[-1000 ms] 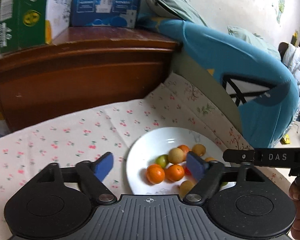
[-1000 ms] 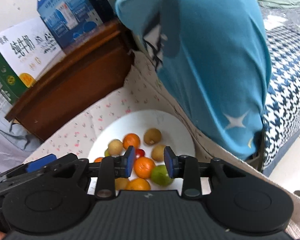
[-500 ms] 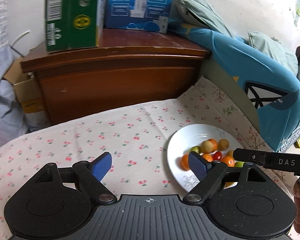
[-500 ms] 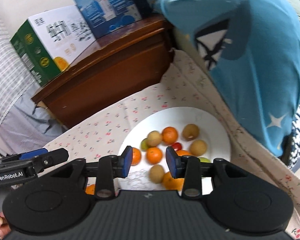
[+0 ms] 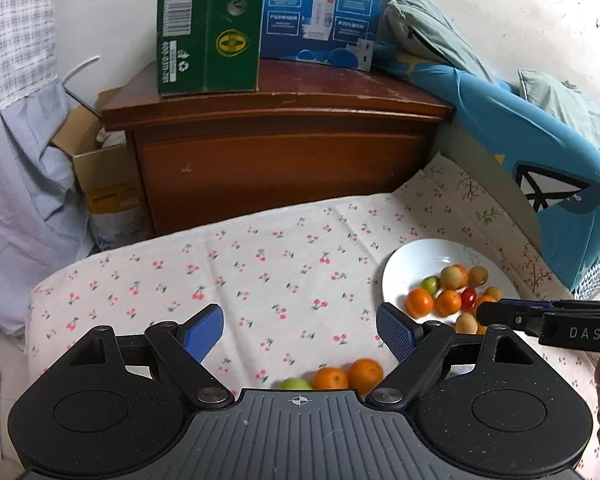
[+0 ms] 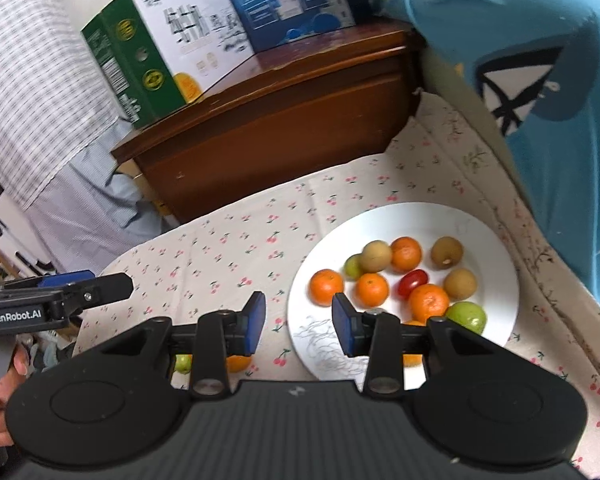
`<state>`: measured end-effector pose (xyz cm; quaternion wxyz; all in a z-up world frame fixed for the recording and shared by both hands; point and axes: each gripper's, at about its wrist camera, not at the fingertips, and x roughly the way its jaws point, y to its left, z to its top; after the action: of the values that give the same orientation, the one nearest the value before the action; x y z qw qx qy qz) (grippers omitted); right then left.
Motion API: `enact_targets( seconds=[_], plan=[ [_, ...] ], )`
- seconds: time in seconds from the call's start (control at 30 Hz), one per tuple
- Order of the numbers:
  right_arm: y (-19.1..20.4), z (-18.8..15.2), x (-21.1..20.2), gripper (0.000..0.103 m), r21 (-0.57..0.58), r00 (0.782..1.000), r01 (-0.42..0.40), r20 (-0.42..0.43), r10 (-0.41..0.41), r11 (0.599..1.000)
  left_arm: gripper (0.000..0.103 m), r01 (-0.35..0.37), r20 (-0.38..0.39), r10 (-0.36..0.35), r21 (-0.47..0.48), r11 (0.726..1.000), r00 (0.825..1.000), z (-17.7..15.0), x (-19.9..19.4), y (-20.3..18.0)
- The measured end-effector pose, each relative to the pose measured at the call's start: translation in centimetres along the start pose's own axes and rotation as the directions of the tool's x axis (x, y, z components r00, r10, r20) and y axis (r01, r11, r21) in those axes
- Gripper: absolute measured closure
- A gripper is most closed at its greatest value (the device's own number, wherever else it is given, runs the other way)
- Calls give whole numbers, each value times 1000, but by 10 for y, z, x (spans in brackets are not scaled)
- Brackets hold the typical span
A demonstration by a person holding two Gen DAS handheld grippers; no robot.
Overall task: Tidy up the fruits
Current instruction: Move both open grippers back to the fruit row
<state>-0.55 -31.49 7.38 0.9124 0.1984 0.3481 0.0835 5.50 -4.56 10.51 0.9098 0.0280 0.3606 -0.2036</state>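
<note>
A white plate (image 6: 496, 248) (image 5: 416, 256) on the cherry-print cloth holds several small fruits: oranges (image 6: 326, 287), brown round fruits (image 6: 447, 251), a red cherry tomato (image 6: 412, 281) and green fruits (image 6: 465, 316). Off the plate, two oranges (image 5: 348, 376) and a green fruit (image 5: 296, 383) lie on the cloth near me. My left gripper (image 5: 300, 334) is open and empty above the cloth, left of the plate. My right gripper (image 6: 298, 322) is open and empty over the plate's near-left rim.
A brown wooden cabinet (image 5: 276, 152) stands behind the cloth-covered surface, with a green carton (image 5: 208, 24) and a blue carton (image 5: 320, 12) on top. A blue quilt (image 5: 540, 168) rises at the right. A cardboard box (image 5: 104, 184) sits at the left.
Both grippers have pulled back and up from the plate, and the left one has swung left. Loose fruits on the cloth have come into view. Both stay open.
</note>
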Motion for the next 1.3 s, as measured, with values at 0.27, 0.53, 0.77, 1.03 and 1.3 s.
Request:
enact_targets(
  seconds=[0.27, 0.53, 0.77, 1.03, 1.3],
  plan=[
    [10, -6, 11, 65, -39, 999, -45, -33, 43, 998, 18, -2, -2, 2, 41, 999, 1000, -22, 1, 16],
    [24, -15, 30, 65, -102, 993, -93, -87, 84, 990, 18, 17, -68, -11, 92, 996, 998, -48, 17, 25],
    [31, -19, 50, 65, -142, 987, -113, -128, 95, 983, 18, 41, -113, -22, 164, 986, 993, -66, 30, 25],
    [36, -26, 69, 65, -180, 983, -113, -166, 83, 977, 22, 54, -115, -31, 209, 976, 993, -75, 43, 23],
    [38, -30, 83, 62, -194, 981, -107, -183, 72, 975, 32, 79, -127, -55, 189, 979, 990, -77, 56, 27]
  ],
)
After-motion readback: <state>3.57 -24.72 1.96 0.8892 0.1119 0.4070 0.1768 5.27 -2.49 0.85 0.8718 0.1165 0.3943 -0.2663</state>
